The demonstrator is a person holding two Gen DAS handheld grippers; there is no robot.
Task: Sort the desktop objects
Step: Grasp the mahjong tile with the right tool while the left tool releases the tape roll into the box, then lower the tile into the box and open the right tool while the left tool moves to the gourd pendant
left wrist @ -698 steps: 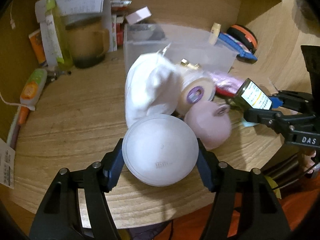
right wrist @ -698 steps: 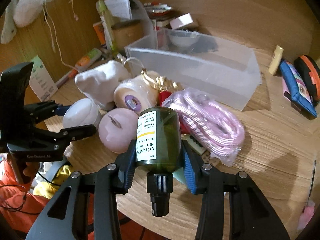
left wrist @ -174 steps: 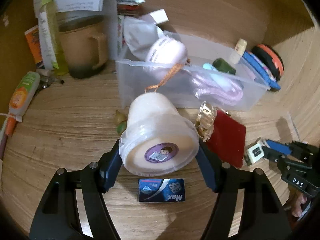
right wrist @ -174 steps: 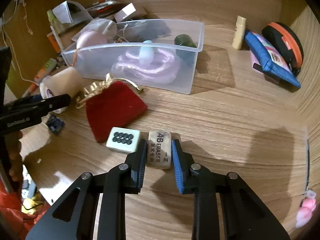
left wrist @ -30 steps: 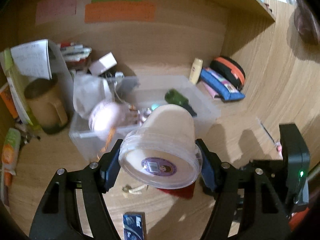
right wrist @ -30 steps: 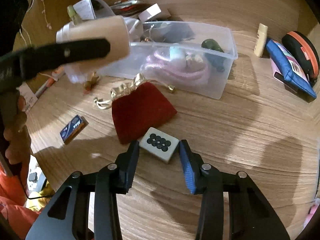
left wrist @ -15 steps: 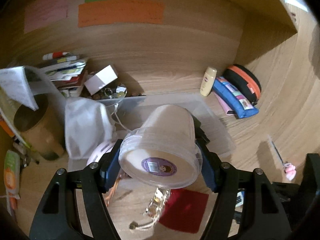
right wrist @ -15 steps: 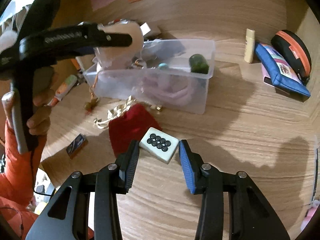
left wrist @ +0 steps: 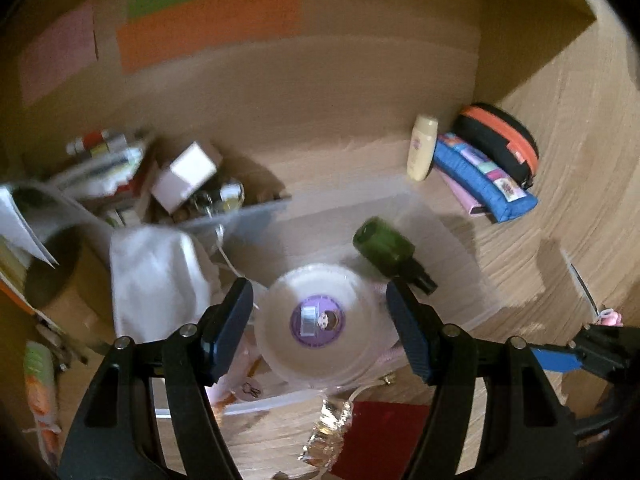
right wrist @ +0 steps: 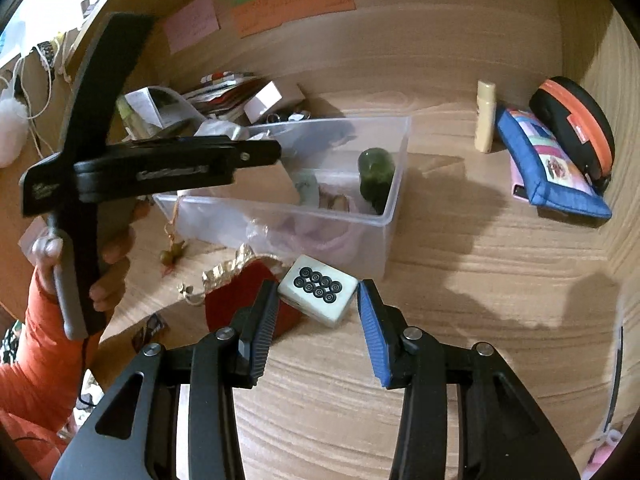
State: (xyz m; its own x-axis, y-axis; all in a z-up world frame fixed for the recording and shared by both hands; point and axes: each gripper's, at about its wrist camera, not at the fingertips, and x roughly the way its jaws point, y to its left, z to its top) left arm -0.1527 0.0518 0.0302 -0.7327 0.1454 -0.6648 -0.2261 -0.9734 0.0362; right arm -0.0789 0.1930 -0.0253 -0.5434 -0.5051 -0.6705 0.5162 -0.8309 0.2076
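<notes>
Left gripper (left wrist: pixel 320 316) hangs over the clear plastic bin (right wrist: pixel 394 184), jaws set wide with the white round tub (left wrist: pixel 318 320) between them; gaps show on both sides of the tub, so the pads are not pressing it. Tub's purple sticker faces the camera; frame is blurred, can't tell if the tub rests on the bin contents or is in the air. From the right wrist view the left gripper (right wrist: pixel 256 154) is seen side-on above the bin's left end, a hand (right wrist: pixel 104 256) in an orange sleeve (right wrist: pixel 32 360) on its handle.

Right gripper (right wrist: pixel 316 320) holds a white mahjong tile (right wrist: pixel 318 290) with black circles, jaws narrowed on it, tile tilted, above the tabletop (right wrist: pixel 480 280) just in front of the bin.

Inside the bin: dark green bottle (right wrist: pixel 374 174) at the right end, pink rope (right wrist: pixel 320 236), white cloth pouch (left wrist: pixel 156 280) at the left end.

On the tabletop in front of the bin: red velvet pouch (right wrist: pixel 236 292) with gold trim, a small dark packet (right wrist: pixel 154 328) further left.

Well apart to the right, at the back: cream tube (right wrist: pixel 485 116), blue pencil case (right wrist: pixel 552 168), black-and-orange case (right wrist: pixel 576 124). Sticky notes (right wrist: pixel 292 4) on the back wall. Clutter of boxes and papers (right wrist: pixel 224 92) behind the bin.
</notes>
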